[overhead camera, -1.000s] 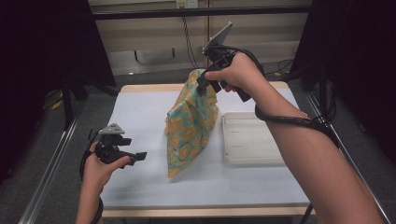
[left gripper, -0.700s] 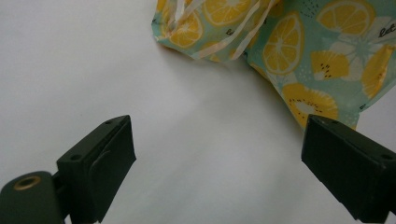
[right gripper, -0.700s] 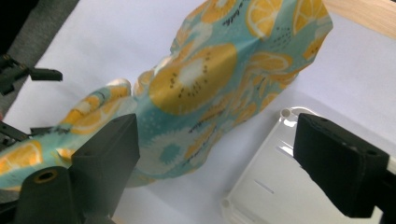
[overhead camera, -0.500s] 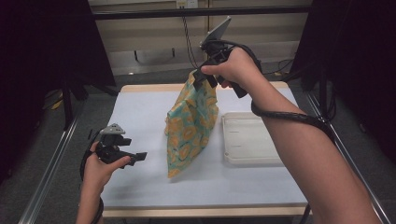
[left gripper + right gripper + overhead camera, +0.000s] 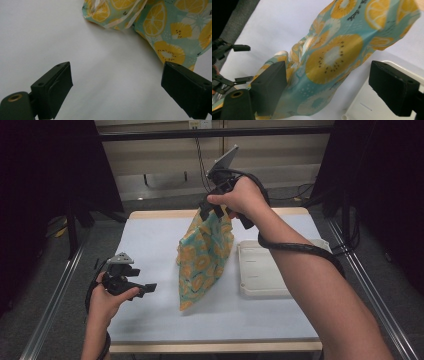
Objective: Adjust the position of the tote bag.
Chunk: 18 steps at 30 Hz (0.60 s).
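Altogether: one fruit-print bag (image 5: pixel 205 255), one white tray (image 5: pixel 272 272); left gripper (image 5: pixel 146 288) and right gripper (image 5: pixel 211 212), jaws wide.

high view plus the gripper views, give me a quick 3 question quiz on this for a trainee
1. True or false: the left gripper is shut on the patterned cloth.
2. Seen from the high view, the white tray lies: A) on the left gripper's side of the cloth, B) on the other side of the cloth, C) off the table.
3. Fill in: the cloth's print shows slices of ____.

Key: 1 false, its jaws stand wide apart over bare table. 2 B. 3 fruit.
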Each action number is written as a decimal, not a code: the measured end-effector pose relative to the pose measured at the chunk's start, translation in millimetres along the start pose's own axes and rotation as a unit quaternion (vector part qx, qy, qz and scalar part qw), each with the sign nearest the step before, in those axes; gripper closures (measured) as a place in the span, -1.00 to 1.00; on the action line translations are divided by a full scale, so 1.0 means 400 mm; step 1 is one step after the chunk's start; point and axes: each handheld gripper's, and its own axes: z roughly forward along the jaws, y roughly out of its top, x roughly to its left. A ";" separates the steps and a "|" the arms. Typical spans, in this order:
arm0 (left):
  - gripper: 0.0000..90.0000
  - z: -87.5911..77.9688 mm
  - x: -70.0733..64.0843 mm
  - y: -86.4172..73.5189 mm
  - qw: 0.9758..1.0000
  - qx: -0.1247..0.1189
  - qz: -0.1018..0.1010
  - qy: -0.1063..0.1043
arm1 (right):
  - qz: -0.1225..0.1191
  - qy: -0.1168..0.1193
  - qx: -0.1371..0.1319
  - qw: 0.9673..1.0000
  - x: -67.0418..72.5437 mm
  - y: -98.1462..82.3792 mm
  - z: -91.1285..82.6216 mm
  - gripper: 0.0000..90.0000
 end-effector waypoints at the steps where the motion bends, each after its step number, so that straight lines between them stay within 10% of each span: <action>1: -0.78 0.000 0.000 0.000 1.000 0.000 0.000 0.000 | 0.000 0.000 0.000 1.000 0.000 0.000 0.000 -0.66; 18: -0.76 0.007 0.003 -0.001 1.000 0.002 -0.001 0.007 | 0.057 -0.002 0.053 0.997 0.004 -0.005 0.063 0.78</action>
